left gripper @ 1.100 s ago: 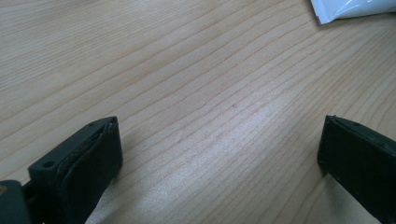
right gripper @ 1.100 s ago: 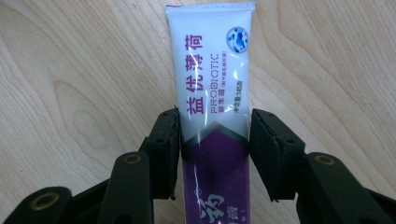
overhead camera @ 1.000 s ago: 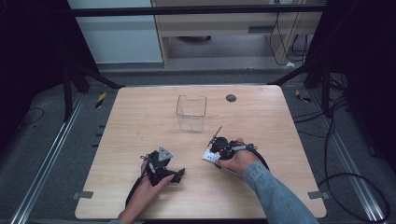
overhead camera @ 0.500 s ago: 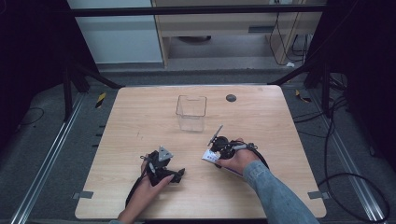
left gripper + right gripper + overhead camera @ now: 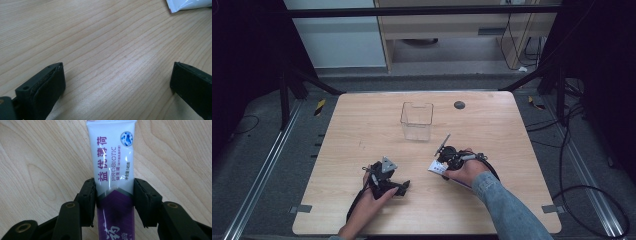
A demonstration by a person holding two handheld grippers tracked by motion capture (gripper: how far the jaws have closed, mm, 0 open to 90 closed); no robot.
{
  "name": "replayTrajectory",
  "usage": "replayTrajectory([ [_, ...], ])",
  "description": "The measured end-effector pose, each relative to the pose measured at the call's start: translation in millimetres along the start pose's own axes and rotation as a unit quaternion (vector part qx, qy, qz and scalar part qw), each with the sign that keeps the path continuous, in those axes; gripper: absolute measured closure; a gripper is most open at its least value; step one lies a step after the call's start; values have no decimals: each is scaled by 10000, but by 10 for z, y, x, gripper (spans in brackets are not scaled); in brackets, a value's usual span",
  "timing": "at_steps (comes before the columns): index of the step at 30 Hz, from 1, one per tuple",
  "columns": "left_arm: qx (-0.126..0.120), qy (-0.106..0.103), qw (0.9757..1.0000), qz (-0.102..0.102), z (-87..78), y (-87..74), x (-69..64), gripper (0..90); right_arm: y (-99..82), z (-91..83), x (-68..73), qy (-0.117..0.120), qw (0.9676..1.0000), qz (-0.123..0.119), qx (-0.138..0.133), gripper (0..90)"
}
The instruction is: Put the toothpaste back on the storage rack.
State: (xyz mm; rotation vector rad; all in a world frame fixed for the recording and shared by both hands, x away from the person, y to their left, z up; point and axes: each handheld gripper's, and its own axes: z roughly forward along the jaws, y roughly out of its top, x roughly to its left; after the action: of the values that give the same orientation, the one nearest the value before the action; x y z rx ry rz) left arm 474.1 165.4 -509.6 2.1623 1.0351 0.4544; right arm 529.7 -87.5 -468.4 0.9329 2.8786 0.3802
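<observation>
Between the two black pads of the right gripper [image 5: 114, 202] sits a toothpaste tube [image 5: 112, 165], and both pads press on its sides, so this gripper is closed on the tube. On the right gripper view the tube runs straight away from the jaws: its purple part is low between the pads, its white part with purple letters goes further ahead, and the flat crimped end is the farthest from the gripper. The tube lies over the wooden table [image 5: 37, 165], but whether it rests on the wood or is lifted a little I cannot tell. On the high view the right gripper [image 5: 443, 161] is in the person's right hand [image 5: 464, 171], with the white end of the tube [image 5: 437, 168] showing just beside it on the side toward the other hand. Ahead of this gripper, near but apart from it, stands a clear plastic box [image 5: 416, 120], upright and open on top. A small dark round spot [image 5: 459, 104] on the table is farther ahead, beyond the box and to its right. The left gripper [image 5: 404, 187] is well apart from the tube, held in the left hand [image 5: 372, 197] low over the table. On the left gripper view its jaws stand wide apart with only bare wood [image 5: 112, 50] between them, so it is open, and a white corner of the tube [image 5: 187, 5] shows far ahead of it to the right.
</observation>
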Motion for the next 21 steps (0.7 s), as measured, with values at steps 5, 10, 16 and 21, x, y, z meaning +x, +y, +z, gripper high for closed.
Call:
replayTrajectory([
  [5, 0, 0, 10000, -1, 0, 0, 0, 0, 0, 1, 6, -23, 10000, -10, -10, 550],
  [10, 2, 0, 10000, -1, 0, 0, 0, 0, -4, -5, 10, -65, 10000, 30, -11, 584],
  [16, 1, 0, 10000, 0, 0, 0, 0, 0, -5, -9, 11, -99, 9999, -16, -28, 621],
  [21, 0, 0, 10000, -1, 0, 0, 0, 0, -7, -24, 5, -76, 10000, 16, -24, 669],
])
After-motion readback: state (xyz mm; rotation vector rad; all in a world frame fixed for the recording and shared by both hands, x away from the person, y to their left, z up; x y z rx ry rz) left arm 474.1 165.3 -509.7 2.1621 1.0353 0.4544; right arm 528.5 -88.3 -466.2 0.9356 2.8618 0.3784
